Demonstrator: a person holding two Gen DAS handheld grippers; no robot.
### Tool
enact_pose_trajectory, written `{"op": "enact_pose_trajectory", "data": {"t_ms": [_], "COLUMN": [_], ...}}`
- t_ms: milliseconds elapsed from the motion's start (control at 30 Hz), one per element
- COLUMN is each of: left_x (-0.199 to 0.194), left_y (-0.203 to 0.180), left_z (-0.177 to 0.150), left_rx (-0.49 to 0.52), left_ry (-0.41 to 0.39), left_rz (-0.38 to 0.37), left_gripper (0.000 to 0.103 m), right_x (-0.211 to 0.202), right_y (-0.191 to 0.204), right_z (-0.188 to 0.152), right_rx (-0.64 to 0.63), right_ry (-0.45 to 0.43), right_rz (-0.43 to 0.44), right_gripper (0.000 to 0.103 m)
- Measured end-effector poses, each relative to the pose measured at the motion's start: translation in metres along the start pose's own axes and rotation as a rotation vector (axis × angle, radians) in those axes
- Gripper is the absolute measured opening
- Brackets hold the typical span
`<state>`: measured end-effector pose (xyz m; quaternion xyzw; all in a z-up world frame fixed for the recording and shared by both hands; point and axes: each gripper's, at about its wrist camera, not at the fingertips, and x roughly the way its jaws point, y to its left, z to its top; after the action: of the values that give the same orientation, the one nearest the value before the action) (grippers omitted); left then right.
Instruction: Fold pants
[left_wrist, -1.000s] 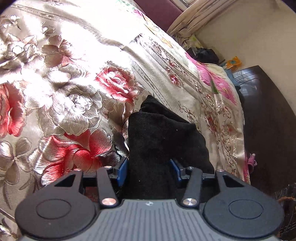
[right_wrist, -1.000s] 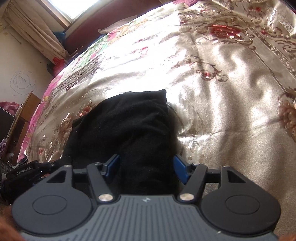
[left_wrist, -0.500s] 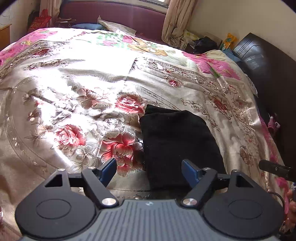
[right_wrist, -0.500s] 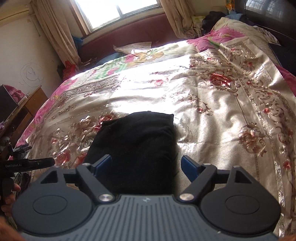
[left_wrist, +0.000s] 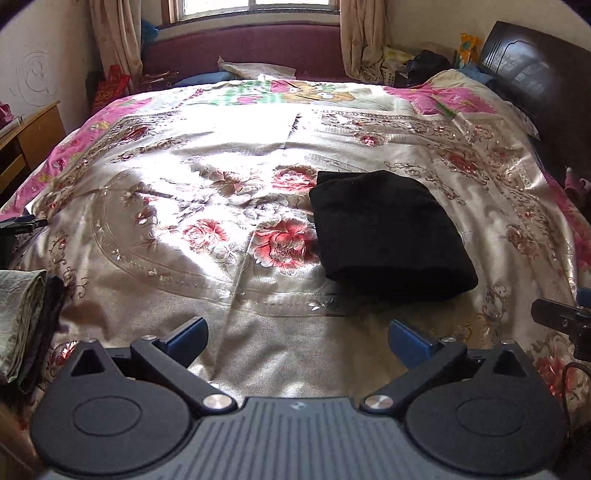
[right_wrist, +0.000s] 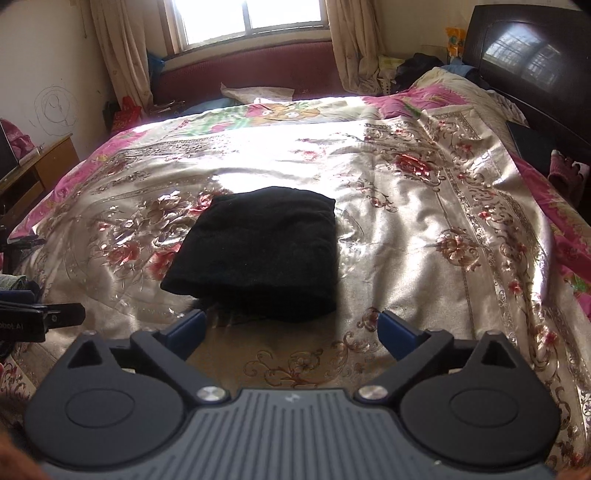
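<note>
- Pants (left_wrist: 388, 232): black, folded into a compact thick rectangle, lying on the floral satin bedspread (left_wrist: 221, 166), about mid-bed. In left wrist view they sit right of centre; in right wrist view (right_wrist: 258, 251) nearly straight ahead, a bit left.
- Left gripper (left_wrist: 297, 338): jaws spread wide, nothing between them, apart from the pants and nearer to you.
- Right gripper (right_wrist: 291, 332): also spread wide and empty; its left blue finger (right_wrist: 186, 330) is just beside the near edge of the bundle, I cannot tell if it touches.
- Task state, my judgement: fold looks finished, pants rest alone w/o any grip.
- Handling, my judgement: fabric looks soft, knit-like, thick, not heavy. It will sag and the layers may slide open if you lift by one corner only.
- Where to hold, if you need to adjust: take the near rounded fold edge, thru all layers, one gripper on each side.
- Risk: bedspread is shiny, prob. slippery, so the bundle may slide when pushed. Also you can pinch the bedspread together w/ the pants.
</note>
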<state>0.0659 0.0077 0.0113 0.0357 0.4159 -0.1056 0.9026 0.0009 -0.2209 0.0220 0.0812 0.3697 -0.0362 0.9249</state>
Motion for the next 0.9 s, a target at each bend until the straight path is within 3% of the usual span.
{"op": "enact_pose_trajectory", "data": {"t_ms": [333, 900], "left_x": [-0.011, -0.007], "left_y": [-0.011, -0.019], "left_z": [-0.026, -0.029], "left_rx": [-0.007, 0.008], "left_ry": [0.011, 0.015], "left_rz": [0.032, 0.036], "left_gripper": [0.103, 0.103], "right_x": [-0.008, -0.007], "right_y": [0.018, 0.026], "right_z": [-0.022, -0.026], "right_rx": [-0.011, -0.020], "right_ry": [0.006, 0.009], "right_rz": [-0.052, -0.048], "right_gripper": [0.102, 0.102]}}
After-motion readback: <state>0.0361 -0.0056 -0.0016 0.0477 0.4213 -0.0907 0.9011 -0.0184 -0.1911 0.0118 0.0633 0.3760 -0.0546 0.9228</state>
